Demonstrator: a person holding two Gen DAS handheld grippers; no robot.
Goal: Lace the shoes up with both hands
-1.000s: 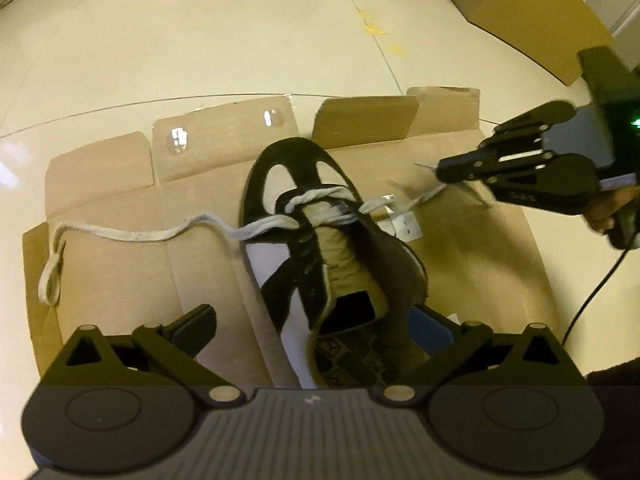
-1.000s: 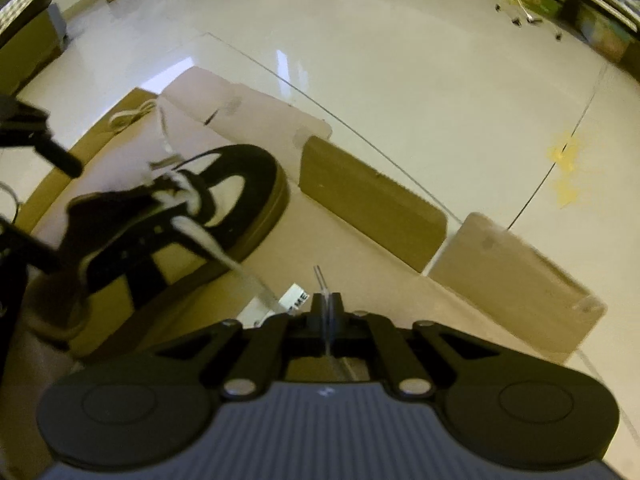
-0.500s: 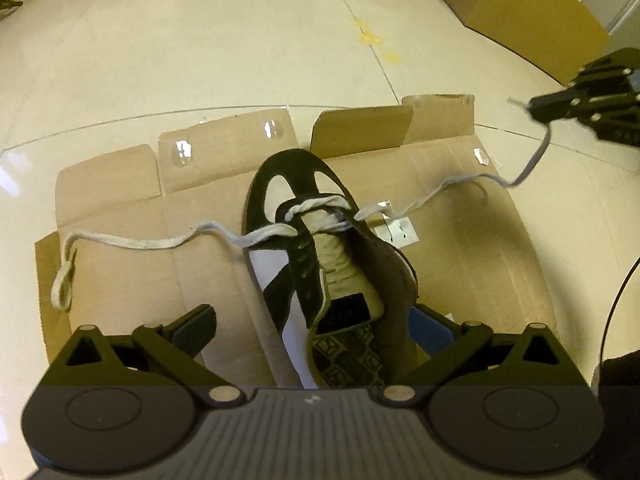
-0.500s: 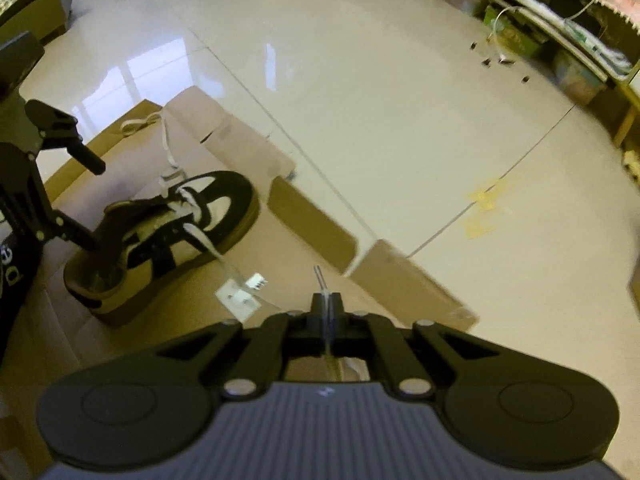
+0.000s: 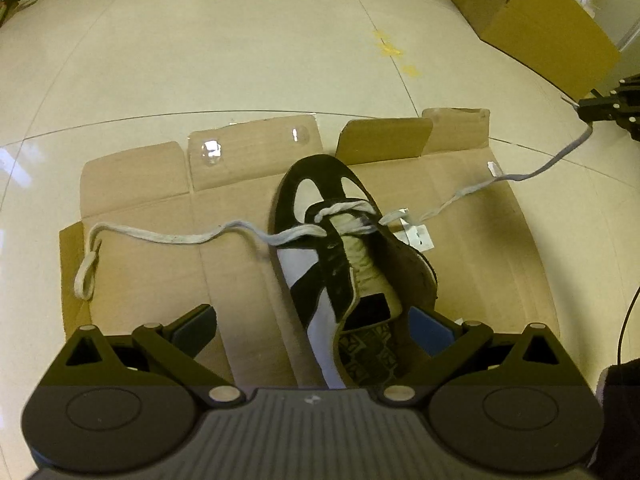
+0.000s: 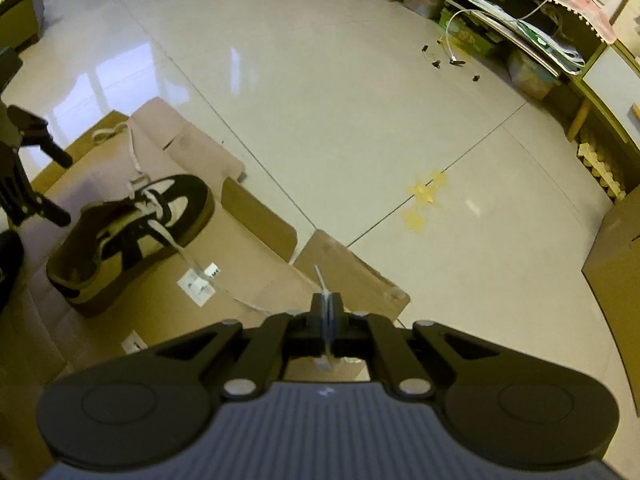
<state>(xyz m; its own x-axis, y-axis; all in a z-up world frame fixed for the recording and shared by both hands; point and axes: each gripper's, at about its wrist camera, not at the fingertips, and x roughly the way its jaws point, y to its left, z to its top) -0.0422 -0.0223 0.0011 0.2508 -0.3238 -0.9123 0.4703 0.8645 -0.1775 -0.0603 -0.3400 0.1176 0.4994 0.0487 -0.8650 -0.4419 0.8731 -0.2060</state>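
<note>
A black and white shoe lies on a flattened cardboard sheet. My left gripper is open, its pads wide apart on either side of the shoe's heel. My right gripper is shut on the end of the right half of the white lace. It hangs well above and to the right of the shoe, and the lace rises from the front eyelets to it. The left half of the lace lies slack on the cardboard and ends in a loop.
A white label is stuck on the cardboard beside the shoe. The sheet's far flaps stand up. A brown box stands on the tiled floor behind; low shelves with clutter line the wall. A cable hangs at right.
My right gripper has risen and drawn away to the right with the lace end, pulling more lace out of the shoe. The left gripper and the shoe have stayed put.
</note>
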